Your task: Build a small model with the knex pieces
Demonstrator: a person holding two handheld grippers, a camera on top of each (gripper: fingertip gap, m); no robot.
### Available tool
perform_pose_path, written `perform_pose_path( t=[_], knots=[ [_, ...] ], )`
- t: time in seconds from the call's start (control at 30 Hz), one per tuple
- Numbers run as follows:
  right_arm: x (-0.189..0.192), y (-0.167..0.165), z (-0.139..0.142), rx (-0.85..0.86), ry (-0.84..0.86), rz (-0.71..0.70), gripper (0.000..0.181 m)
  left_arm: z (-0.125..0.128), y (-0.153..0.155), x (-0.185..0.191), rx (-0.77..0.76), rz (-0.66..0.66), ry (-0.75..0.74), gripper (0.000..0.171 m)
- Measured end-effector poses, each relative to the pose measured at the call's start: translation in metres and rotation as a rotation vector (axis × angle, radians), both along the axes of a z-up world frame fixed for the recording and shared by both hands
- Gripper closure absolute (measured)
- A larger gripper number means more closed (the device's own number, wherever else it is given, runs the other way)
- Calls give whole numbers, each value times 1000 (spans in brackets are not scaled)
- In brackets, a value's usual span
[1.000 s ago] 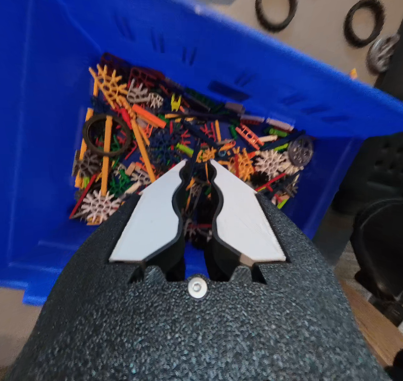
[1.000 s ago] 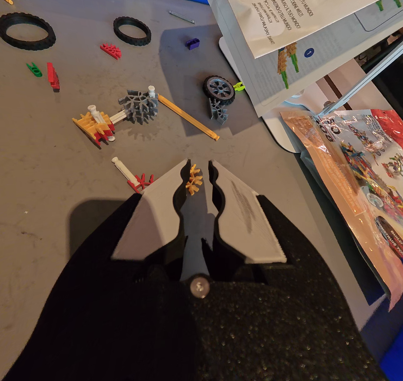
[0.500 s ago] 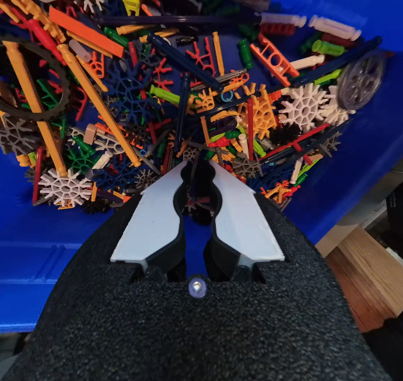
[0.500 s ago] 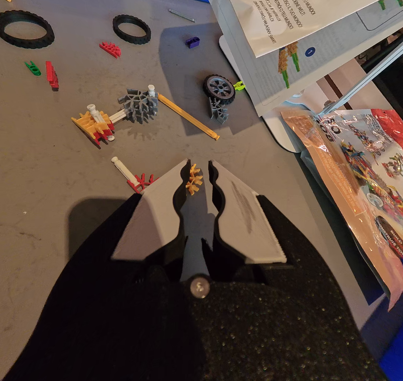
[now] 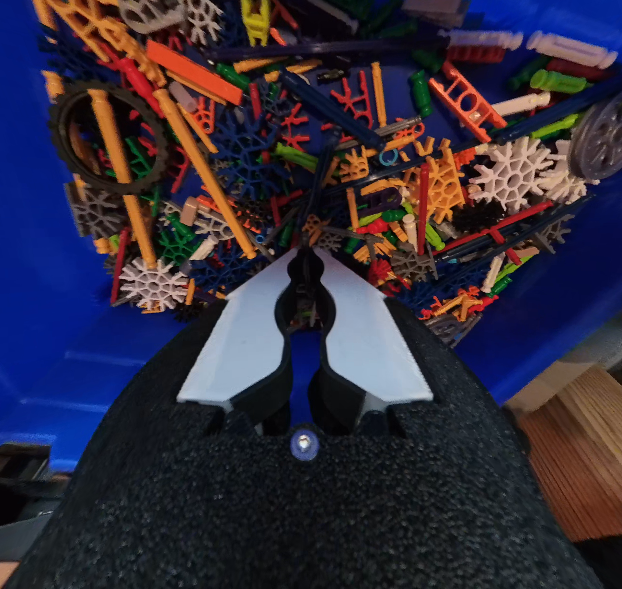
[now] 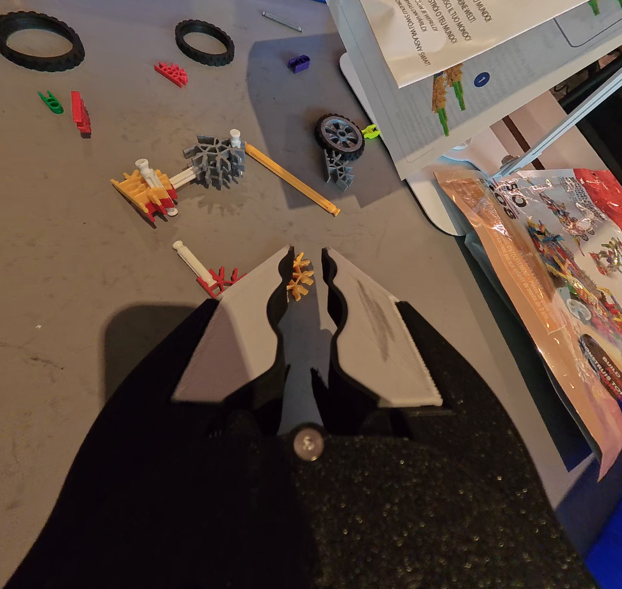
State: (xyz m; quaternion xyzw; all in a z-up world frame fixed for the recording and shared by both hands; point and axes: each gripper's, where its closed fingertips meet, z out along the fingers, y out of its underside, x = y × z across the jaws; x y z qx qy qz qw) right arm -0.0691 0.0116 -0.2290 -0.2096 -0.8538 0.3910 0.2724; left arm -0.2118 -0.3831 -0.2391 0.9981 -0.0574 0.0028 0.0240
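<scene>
Reaching: left gripper (image 5: 305,253) is tipped down into the blue bin (image 5: 43,303), its tips drawn nearly together at the near edge of the heap of plastic building pieces (image 5: 303,155).
Left grip: a thin dark rod (image 5: 318,182) runs up from between the tips; they seem pinched on its near end, though the contact is shadowed and I cannot be sure.
Handling: the rod looks light, stiff and smooth; held by one end it could swivel, and other pieces lie across it, so a hold nearer its middle would be steadier, in my judgement.
Around it: a white snowflake connector (image 5: 153,283) lies left of the tips, an orange rod (image 5: 205,175) slants beyond, a black tyre ring (image 5: 107,135) sits farther left.
Right gripper (image 6: 305,253): hangs over the grey table (image 6: 67,303), angled down, jaws apart by a narrow gap and holding nothing.
Nearest to it: a small orange connector (image 6: 299,276) lies on the table between the tips, untouched as far as I can see.
Beyond: a white rod in a red connector (image 6: 208,269) just left, then a grey, yellow and red assembly (image 6: 181,175), a small wheel (image 6: 340,133), two loose tyres (image 6: 203,42).
Right side: an instruction booklet (image 6: 471,34) and a glossy printed bag (image 6: 555,253).
</scene>
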Motion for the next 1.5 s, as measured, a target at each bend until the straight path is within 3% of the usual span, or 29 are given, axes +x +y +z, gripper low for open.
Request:
perform_pose_path(
  t=[0.23,0.4,0.63,0.73,0.97,1.5],
  knots=[
    [0,0,0,1,0,0,166,16,14,-24,98,22,113,171],
    [0,0,-1,7,-1,3,166,22,14,-28,122,49,134,158],
    [1,0,-2,11,-2,5,165,17,-4,31,20,-41,-76,157],
    [1,-1,-2,13,-1,7,165,5,-12,43,-57,-92,-82,157],
    [3,-1,-3,18,-1,12,166,0,-22,41,-158,-131,-81,157],
    [4,-2,-2,18,-2,19,166,-4,-23,44,-135,-123,-126,161]
  ],
)
